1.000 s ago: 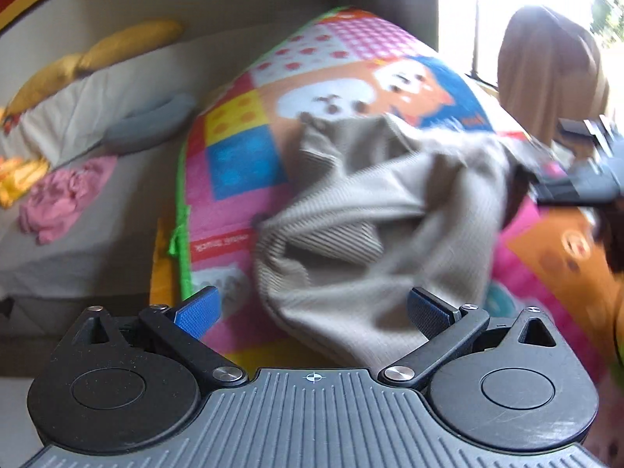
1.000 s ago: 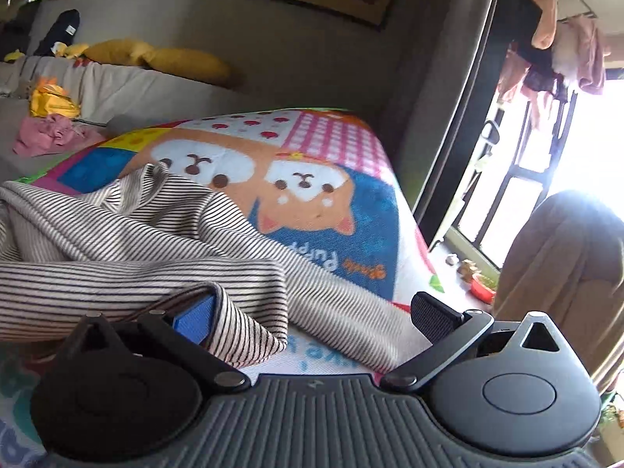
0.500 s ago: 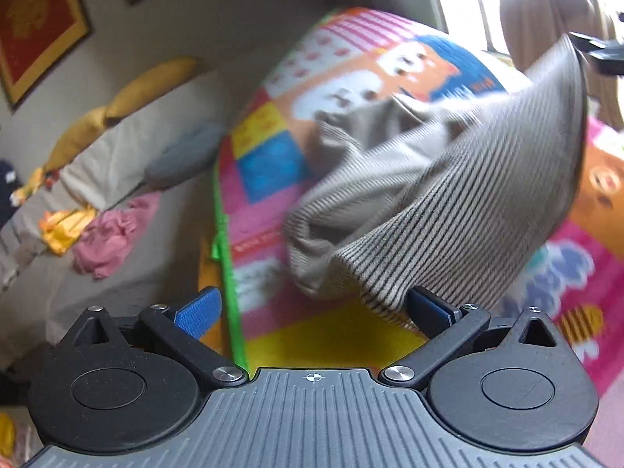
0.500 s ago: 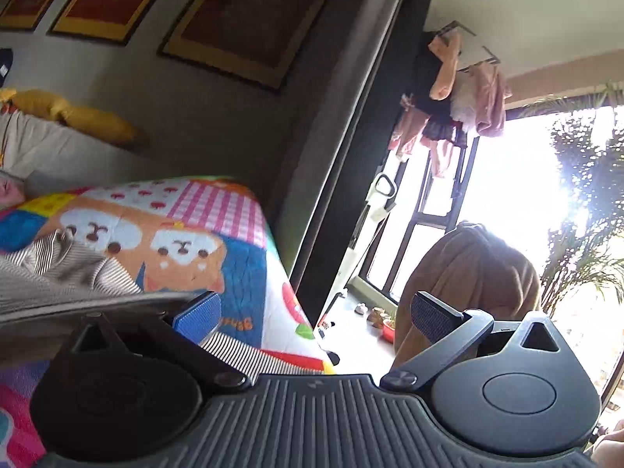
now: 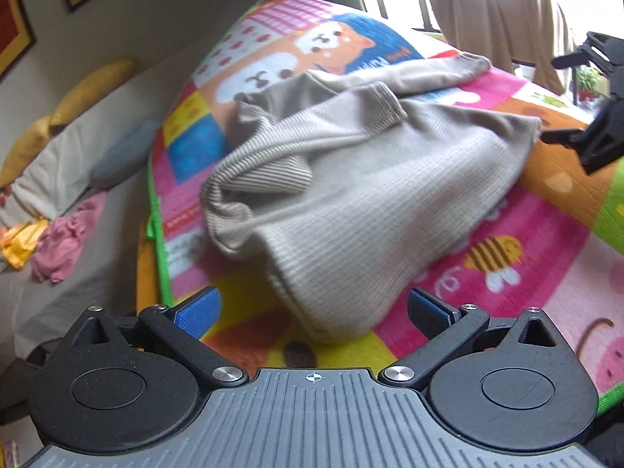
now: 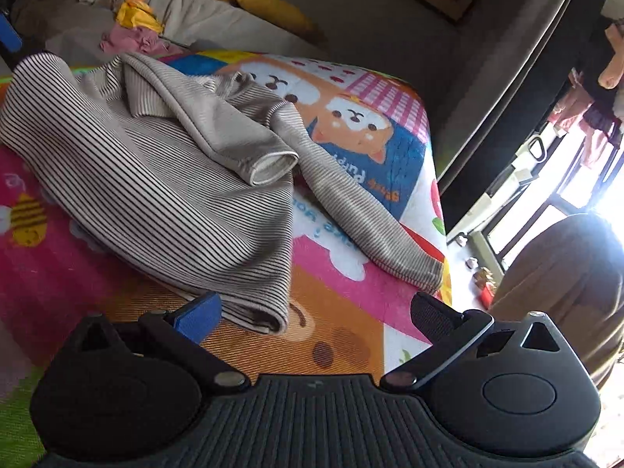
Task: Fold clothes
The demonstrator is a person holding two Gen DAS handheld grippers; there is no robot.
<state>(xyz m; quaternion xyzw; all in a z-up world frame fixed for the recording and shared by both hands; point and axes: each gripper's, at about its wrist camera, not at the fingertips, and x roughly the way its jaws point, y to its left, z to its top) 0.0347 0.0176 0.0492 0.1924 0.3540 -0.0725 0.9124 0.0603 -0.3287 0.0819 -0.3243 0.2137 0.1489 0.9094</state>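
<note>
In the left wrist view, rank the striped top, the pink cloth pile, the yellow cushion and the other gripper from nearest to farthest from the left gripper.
From the left gripper, open over the play mat:
1. Striped top, directly ahead, hem between the fingers.
2. Pink cloth pile, left, on the sofa.
3. Right gripper at the right edge and yellow cushion far left: too close to call.

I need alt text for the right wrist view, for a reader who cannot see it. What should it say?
A striped beige garment lies crumpled on a colourful cartoon play mat, one long sleeve stretched toward the mat's edge. The open right gripper hovers just before its near hem, holding nothing. Behind are a sofa and a bright window.
</note>
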